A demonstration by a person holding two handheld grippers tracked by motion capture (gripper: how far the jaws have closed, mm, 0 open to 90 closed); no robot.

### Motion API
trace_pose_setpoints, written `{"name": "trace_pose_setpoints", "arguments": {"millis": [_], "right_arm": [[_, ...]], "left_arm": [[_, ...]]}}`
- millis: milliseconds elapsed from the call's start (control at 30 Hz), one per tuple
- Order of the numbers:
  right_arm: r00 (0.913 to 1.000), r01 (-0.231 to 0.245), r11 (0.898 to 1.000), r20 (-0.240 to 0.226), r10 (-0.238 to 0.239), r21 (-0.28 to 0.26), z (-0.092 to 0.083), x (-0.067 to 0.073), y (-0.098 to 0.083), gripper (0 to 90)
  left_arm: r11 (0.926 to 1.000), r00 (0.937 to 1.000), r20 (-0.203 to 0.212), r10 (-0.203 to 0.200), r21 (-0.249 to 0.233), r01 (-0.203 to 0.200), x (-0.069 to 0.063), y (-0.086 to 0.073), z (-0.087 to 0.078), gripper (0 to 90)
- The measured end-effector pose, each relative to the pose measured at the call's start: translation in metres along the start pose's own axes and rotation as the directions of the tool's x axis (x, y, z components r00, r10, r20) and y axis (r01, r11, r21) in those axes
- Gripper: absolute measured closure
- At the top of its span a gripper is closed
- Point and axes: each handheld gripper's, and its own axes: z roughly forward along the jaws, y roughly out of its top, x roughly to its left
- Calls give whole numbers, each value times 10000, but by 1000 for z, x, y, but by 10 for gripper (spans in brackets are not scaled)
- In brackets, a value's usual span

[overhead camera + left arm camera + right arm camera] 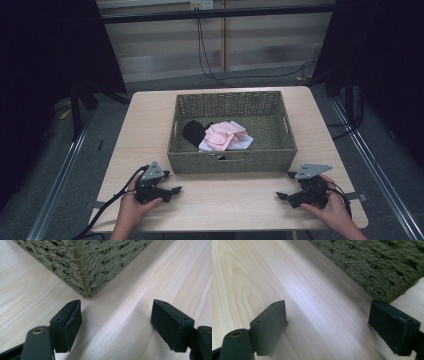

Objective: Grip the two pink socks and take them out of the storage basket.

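Note:
A green woven basket (230,159) stands in the middle of the light wooden table (225,200). Inside it lie a pink cloth (220,135), a white cloth (241,142) and a black cloth (193,131). My left gripper (176,190) rests on the table in front of the basket's left corner, held by a hand, jaws open and empty. In the left gripper view the basket (85,262) corner rises just beyond my left gripper (116,320). My right gripper (280,196) lies near the front right, open and empty. The right gripper view shows the basket (372,262) wall past my right gripper (327,325).
Bare table runs between the two grippers along the front edge. Cables (210,60) hang behind the table over the grey floor. Dark curtains (45,60) and stands flank both sides.

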Motion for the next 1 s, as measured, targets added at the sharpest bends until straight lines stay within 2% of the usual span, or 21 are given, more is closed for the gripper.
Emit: {"name": "trace_pose_setpoints", "arguments": {"millis": [133,167,233,267,367,400,433,567,600,667,700,733,800,967,1000], "right_arm": [[10000,-23,9999,11,23,110,-1,1,1,148],[9998,-100,9993,-150,105,355,-3,1,4,163],[9995,-197,9987,-219,207,471,-4,1,6,166],[9985,-251,9979,-477,280,597,-7,2,11,172],[9959,-59,9962,-893,136,864,-11,8,24,185],[9959,-59,9962,-893,136,864,-11,8,24,185],[9946,243,9938,-1025,-131,1084,-14,13,34,199],[9882,498,9896,-1501,-292,1348,-20,21,56,218],[9882,498,9896,-1501,-292,1348,-20,21,56,218],[9852,524,9851,-1698,-242,1636,-25,25,73,222],[9852,524,9851,-1698,-242,1636,-25,25,73,222],[9840,569,9831,-1764,-257,1738,-29,26,84,224],[9836,619,9819,-1778,-296,1791,-33,26,97,228],[9864,465,9879,-1631,-220,1479,-44,18,129,234],[9864,465,9879,-1631,-220,1479,-44,18,129,234]], "left_arm": [[10000,10000,6,2,7,-2,0,0,0,245],[10000,10000,6,6,8,-6,0,0,0,245],[10000,10000,12,2,9,-2,0,0,0,244],[10000,10000,27,-4,-3,4,0,0,0,243],[10000,10000,30,1,2,-1,0,0,0,243],[10000,10000,30,1,2,-1,0,0,0,243],[10000,10000,35,-7,-12,7,0,0,0,243],[10000,10000,28,-1,-3,1,0,0,0,243],[10000,10000,28,-1,-3,1,0,0,0,243],[10000,10000,29,-4,-5,4,0,0,0,243],[10000,10000,32,-7,-13,7,0,0,0,243],[10000,10000,28,-9,-7,9,0,0,0,243],[10000,10000,27,-5,-6,5,0,0,0,243],[10000,10000,28,-1,-1,1,0,0,0,243],[10000,10000,27,0,-1,0,0,0,0,243]]}}
